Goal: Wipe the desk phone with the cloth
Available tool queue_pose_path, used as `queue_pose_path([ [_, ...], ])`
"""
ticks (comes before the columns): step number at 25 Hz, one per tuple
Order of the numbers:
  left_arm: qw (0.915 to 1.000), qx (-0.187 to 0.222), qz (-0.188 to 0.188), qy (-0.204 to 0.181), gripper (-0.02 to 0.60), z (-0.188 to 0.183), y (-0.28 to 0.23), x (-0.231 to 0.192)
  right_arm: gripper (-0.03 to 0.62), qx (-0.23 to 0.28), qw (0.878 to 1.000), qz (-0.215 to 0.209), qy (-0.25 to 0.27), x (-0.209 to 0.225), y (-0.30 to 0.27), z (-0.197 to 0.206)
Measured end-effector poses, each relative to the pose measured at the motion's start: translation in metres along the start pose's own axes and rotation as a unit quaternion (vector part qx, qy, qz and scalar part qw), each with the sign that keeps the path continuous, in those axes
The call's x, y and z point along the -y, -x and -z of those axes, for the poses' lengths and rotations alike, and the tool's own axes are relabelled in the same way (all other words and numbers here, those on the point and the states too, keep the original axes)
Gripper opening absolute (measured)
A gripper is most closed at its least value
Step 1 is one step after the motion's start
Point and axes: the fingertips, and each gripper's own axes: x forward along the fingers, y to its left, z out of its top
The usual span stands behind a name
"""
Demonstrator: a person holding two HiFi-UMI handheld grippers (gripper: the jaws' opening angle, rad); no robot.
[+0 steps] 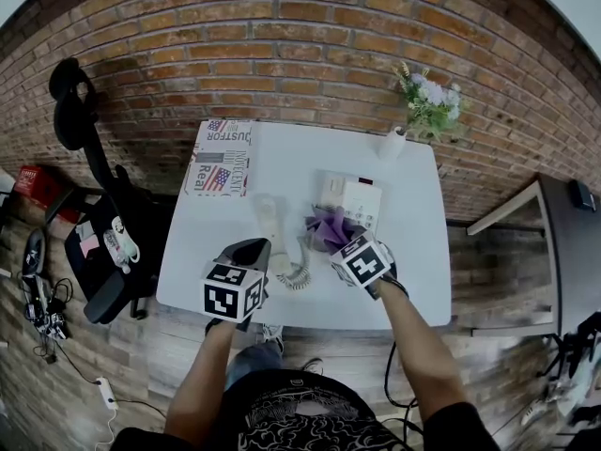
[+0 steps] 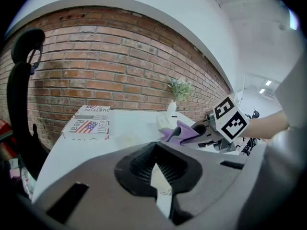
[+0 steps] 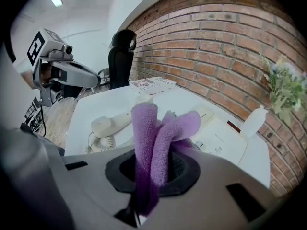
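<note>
the right gripper (image 3: 152, 174) is clamped on the purple cloth (image 3: 153, 138), which is bunched at the near edge of the desk phone (image 1: 351, 198); i cannot tell if it touches. the handset (image 1: 268, 217) lies off the cradle, left of the phone, its coiled cord (image 1: 299, 272) beside it. the left gripper (image 2: 156, 174), jaws nearly together on nothing, hovers left of the phone by the handset. by my reading the wipe is barely started, with most of the base and the handset left to do.

Table (image 1: 423, 252): white.
Far left corner: printed box (image 1: 222, 157).
Far right corner: vase (image 1: 392, 144).
Centre: phone base (image 1: 349, 198), handset (image 1: 269, 224) beside it.
</note>
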Motion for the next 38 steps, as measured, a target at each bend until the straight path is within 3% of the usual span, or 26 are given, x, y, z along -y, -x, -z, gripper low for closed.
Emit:
queue_pose_path([
  [11,1.0,0.0,-0.006,0.0,0.006,0.011,0.012,0.013,0.048,-0.007,1.0,-0.027,0.004,-0.029,0.005,0.022],
  [19,1.0,0.001,-0.002,-0.003,0.006,0.009,0.009,0.016,0.048,0.009,1.0,-0.022,0.006,-0.032,0.015,0.019],
  [27,0.9998,0.0,0.01,-0.015,0.006,-0.007,-0.009,0.011,0.048,0.061,0.998,0.007,-0.001,0.003,0.043,-0.024],
  [38,0.9987,-0.002,0.042,-0.03,0.006,-0.04,-0.054,-0.005,0.048,0.093,0.994,0.053,-0.009,0.08,0.05,-0.09],
])
